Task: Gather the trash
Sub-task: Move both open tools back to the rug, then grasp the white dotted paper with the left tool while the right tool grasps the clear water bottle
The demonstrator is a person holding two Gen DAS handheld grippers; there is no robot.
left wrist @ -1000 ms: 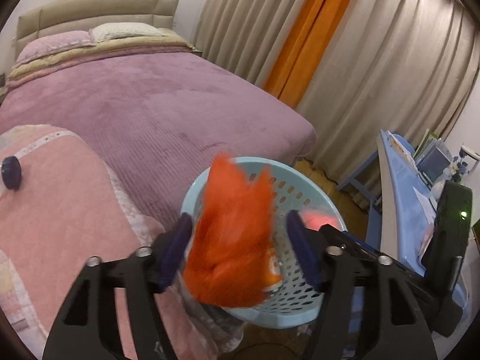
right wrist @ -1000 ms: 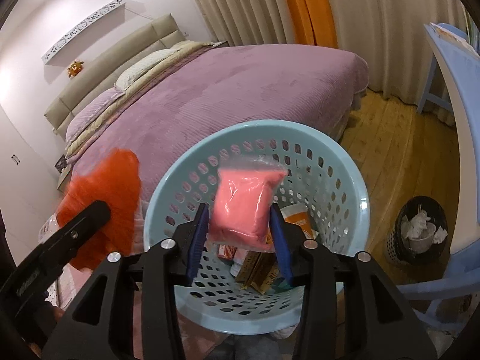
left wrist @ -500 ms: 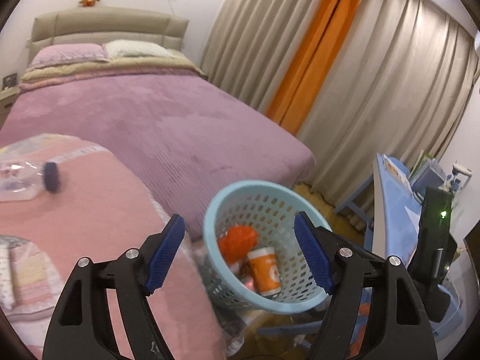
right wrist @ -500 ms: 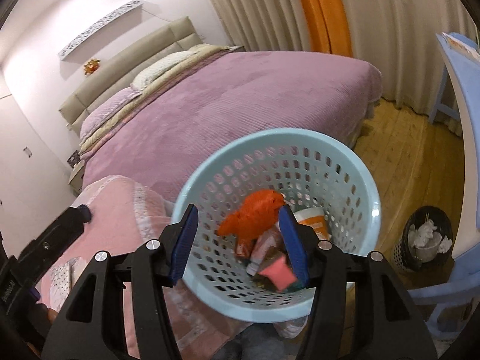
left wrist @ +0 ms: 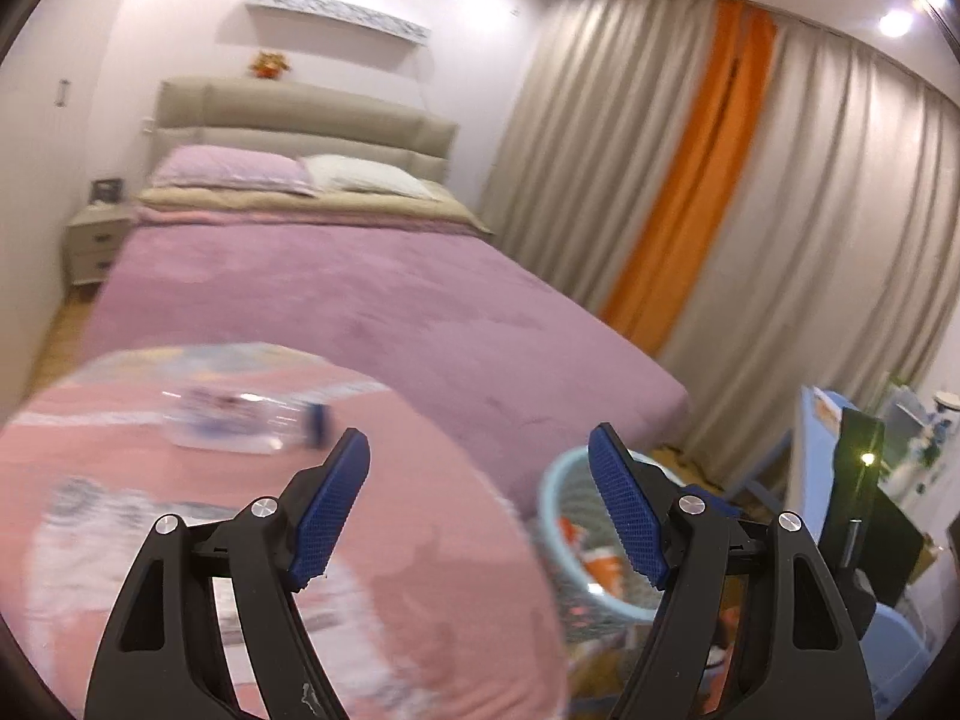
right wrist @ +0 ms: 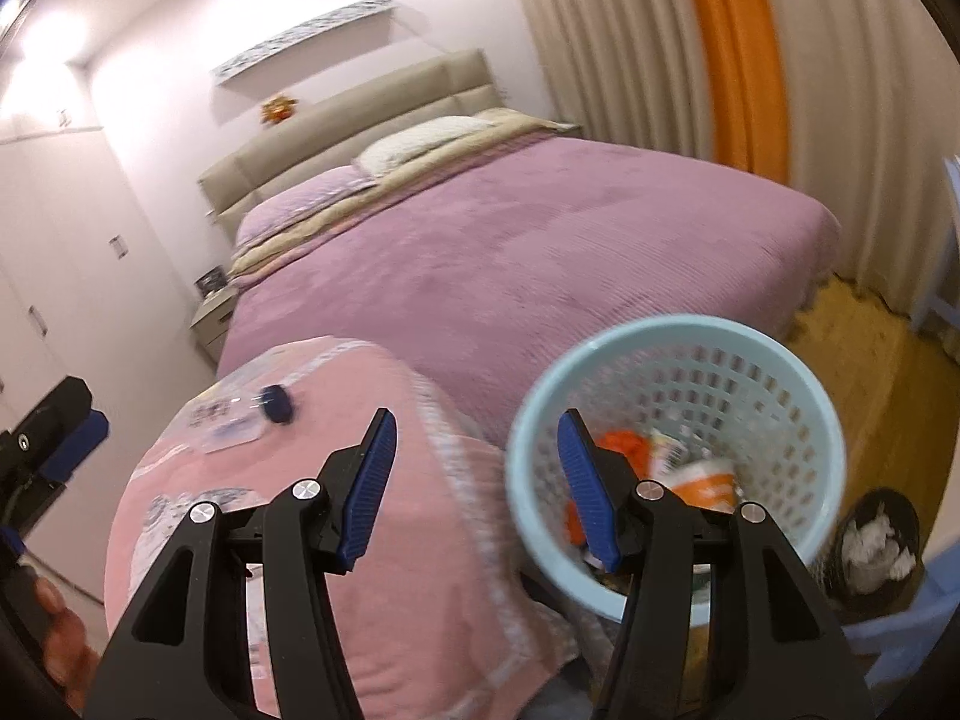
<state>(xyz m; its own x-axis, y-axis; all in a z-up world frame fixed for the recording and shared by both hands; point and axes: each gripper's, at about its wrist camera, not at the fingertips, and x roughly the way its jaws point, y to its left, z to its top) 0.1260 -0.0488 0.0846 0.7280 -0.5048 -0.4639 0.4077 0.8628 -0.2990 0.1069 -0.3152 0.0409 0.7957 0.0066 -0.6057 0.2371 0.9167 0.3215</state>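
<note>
Clear crushed plastic bottle with dark blue cap [left wrist: 240,420] ahead of spread, empty left fingers [left wrist: 336,492]: light, slippery, probably best pinched mid-body.

A big bed [left wrist: 372,306] with a purple blanket [right wrist: 540,240] fills the room. Two pillows [left wrist: 288,174] lie by the tan headboard [left wrist: 300,120]. A small orange toy [left wrist: 270,64] sits on top of it. Grey curtains [left wrist: 840,240] hang beside an orange one [left wrist: 696,180]. A little night table [left wrist: 96,243] stands next to the bed.
</note>
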